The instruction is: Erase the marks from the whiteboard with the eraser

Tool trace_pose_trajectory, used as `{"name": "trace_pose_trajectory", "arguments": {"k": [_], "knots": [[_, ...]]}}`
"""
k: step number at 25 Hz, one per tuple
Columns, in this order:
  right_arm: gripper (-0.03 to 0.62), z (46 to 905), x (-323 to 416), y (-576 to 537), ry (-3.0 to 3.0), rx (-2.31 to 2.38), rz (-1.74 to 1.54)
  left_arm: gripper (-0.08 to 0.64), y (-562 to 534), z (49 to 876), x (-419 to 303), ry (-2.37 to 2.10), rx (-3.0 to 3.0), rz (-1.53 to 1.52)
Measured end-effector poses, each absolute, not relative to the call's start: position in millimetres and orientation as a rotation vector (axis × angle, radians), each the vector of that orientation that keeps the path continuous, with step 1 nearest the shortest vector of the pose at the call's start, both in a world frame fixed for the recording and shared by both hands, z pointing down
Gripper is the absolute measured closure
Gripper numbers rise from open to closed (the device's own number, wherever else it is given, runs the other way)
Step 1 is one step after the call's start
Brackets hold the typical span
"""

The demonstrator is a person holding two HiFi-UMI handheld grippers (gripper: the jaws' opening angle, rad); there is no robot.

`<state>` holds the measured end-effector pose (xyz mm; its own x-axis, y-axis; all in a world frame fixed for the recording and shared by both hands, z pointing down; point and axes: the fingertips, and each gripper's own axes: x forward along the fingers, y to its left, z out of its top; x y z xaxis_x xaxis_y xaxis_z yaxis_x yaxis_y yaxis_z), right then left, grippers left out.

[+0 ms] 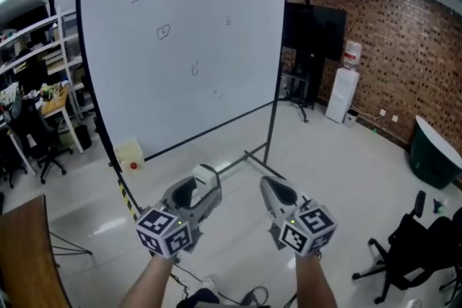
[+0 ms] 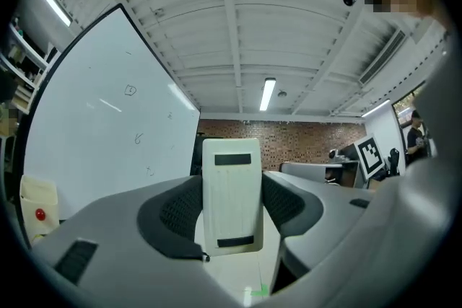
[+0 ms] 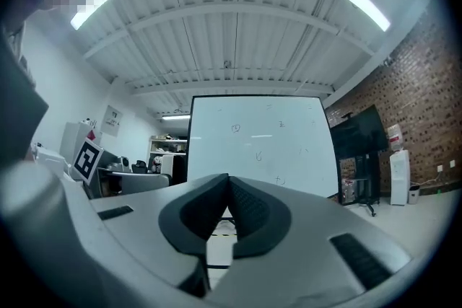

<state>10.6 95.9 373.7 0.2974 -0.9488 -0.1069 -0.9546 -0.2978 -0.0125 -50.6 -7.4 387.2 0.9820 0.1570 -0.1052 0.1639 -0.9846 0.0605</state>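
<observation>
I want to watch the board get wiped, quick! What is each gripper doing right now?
Left gripper: shut on the white eraser.
Right gripper: shut, with nothing between its jaws.

pale, glossy floor (image 1: 346, 177), streaked with reflected ceiling light. standing on it, a whiteboard (image 1: 180, 54) in a black frame. just right of the whiteboard, a dark screen on a stand (image 1: 314, 32), then a white water dispenser (image 1: 341, 91). farther right of the whiteboard, a dark green tub (image 1: 433, 155) and a black office chair (image 1: 411, 249). left of the whiteboard, another black chair (image 1: 36, 144) and a wooden tabletop (image 1: 25, 256).
</observation>
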Motion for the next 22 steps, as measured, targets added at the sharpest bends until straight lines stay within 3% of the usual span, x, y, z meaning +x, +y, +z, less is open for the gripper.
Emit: {"name": "trace_pose_trajectory", "arguments": {"k": [6, 15, 22], "knots": [[0.601, 370, 55, 75, 1.799, -2.494, 0.136, 0.310, -34, 389, -5, 0.237, 3.062, -0.169], [0.601, 325, 216, -40, 1.845, -2.458, 0.242, 0.310, -150, 354, 148, 0.138, 3.115, -0.245], [0.601, 290, 261, -145, 1.981, -2.333, 0.318, 0.310, -250, 322, 182, -0.084, 3.186, -0.266]]}}
